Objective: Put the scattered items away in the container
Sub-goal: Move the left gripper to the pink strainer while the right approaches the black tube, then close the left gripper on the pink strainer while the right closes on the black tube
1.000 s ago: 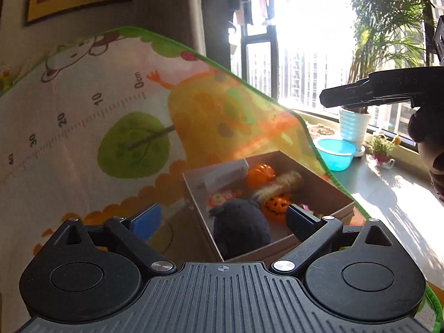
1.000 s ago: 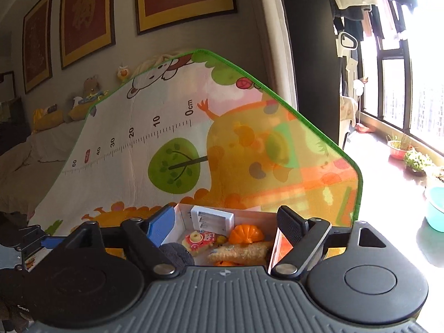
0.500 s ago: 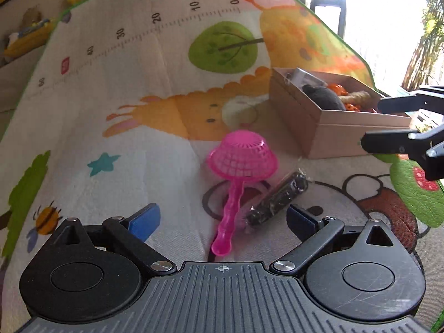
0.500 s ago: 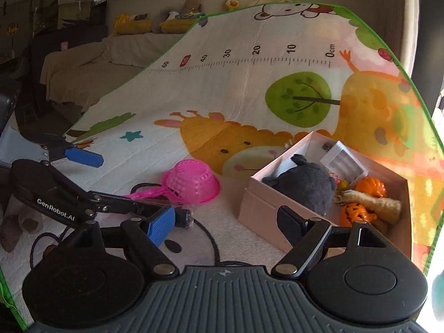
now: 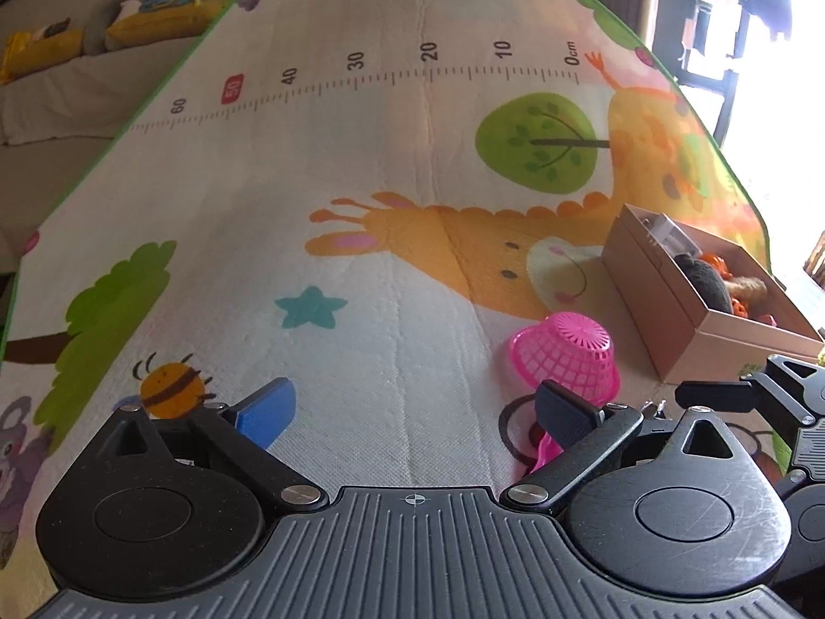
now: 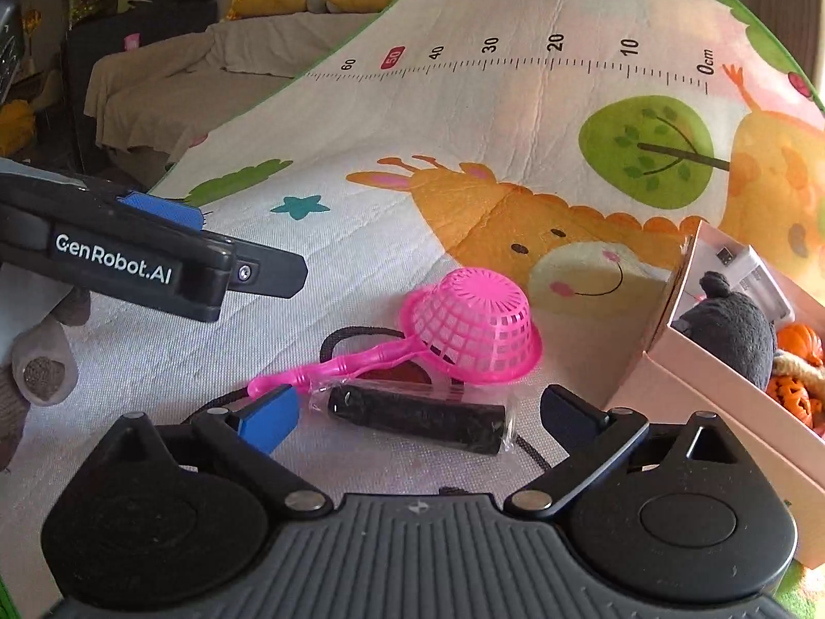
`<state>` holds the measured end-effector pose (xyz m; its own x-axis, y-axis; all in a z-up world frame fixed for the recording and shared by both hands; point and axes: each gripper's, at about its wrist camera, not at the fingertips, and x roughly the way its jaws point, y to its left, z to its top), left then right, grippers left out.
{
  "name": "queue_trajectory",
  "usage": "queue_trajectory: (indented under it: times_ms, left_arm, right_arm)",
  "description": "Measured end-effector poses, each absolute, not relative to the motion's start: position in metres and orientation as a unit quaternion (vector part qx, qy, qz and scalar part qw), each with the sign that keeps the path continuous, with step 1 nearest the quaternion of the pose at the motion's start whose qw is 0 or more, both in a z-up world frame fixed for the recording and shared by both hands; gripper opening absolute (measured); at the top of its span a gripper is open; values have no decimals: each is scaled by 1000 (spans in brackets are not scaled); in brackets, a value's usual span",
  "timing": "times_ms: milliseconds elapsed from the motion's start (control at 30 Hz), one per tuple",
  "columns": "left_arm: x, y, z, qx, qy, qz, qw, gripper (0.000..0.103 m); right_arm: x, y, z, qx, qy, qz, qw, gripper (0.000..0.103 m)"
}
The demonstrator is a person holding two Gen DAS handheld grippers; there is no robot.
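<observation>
A pink plastic strainer (image 6: 469, 330) lies upside down on the play mat, also seen as the strainer (image 5: 567, 356) in the left wrist view. A black roll in clear wrap (image 6: 438, 420) lies just in front of it. My right gripper (image 6: 418, 412) hovers over the roll with its jaws opening; the roll sits between the fingers, untouched. My left gripper (image 5: 415, 412) is over bare mat left of the strainer, jaws opening and empty. The cardboard box (image 6: 665, 356) at the right holds a dark plush toy (image 6: 732, 330) and orange pumpkins (image 6: 796, 338).
A black cord (image 6: 356, 332) loops on the mat under the strainer. The left gripper (image 6: 247, 271) and a gloved hand (image 6: 41, 366) reach in from the left of the right wrist view. A covered sofa (image 6: 170, 77) with cushions stands beyond the mat's far edge.
Both views swung from the box down and left onto the mat, bringing the strainer and roll close. The right jaws widened; the left gripper slid left past the strainer.
</observation>
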<state>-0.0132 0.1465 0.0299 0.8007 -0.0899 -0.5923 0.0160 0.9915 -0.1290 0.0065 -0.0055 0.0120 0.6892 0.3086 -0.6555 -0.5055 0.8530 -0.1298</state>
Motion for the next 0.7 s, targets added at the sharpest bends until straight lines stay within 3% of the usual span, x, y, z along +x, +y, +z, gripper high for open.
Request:
queue_trajectory:
  times_ms: [200,700]
  left_arm:
    - [-14,145,31,-51,319,-32,946,102]
    - [-2,92,15,9,354,-105,929,102]
  right_arm:
    - [1,-12,13,-161,333,231,900,78]
    - [-61,-134,16,-93,327,121,933,78]
